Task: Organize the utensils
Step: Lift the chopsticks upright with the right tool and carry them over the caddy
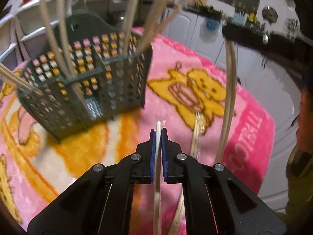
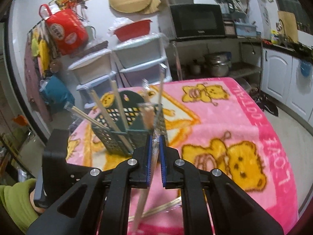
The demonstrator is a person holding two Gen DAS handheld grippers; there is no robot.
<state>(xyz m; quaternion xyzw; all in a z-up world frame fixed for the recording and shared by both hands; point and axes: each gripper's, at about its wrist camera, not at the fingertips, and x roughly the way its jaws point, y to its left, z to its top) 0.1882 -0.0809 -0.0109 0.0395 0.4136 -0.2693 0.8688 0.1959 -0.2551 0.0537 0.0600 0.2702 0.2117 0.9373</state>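
Gripping a wrapped pair of chopsticks [image 1: 158,156], the left gripper [image 1: 158,135] has its blue pads pressed tight on the stick, which runs up between them and pokes out just past the tips. Right gripper [image 2: 156,143] likewise pinched nearly shut on another pair [image 2: 154,152] in clear crinkly wrap, that pair hanging down below the jaws (lower end blurred).

Green basket [image 1: 109,82] with divided slots stands on the pink bear blanket [image 1: 244,137], toward its far left corner as the left camera sees it. Several chopsticks [image 1: 130,17] already stand upright or lean in its compartments; which slot each sits in is hard to tell through the blur. One more wrapped pair [image 2: 164,207] lies flat on the blanket near its near edge, below the right gripper.

A green sleeve [image 2: 15,201] shows at lower left of the right view, beside the other gripper's black body.
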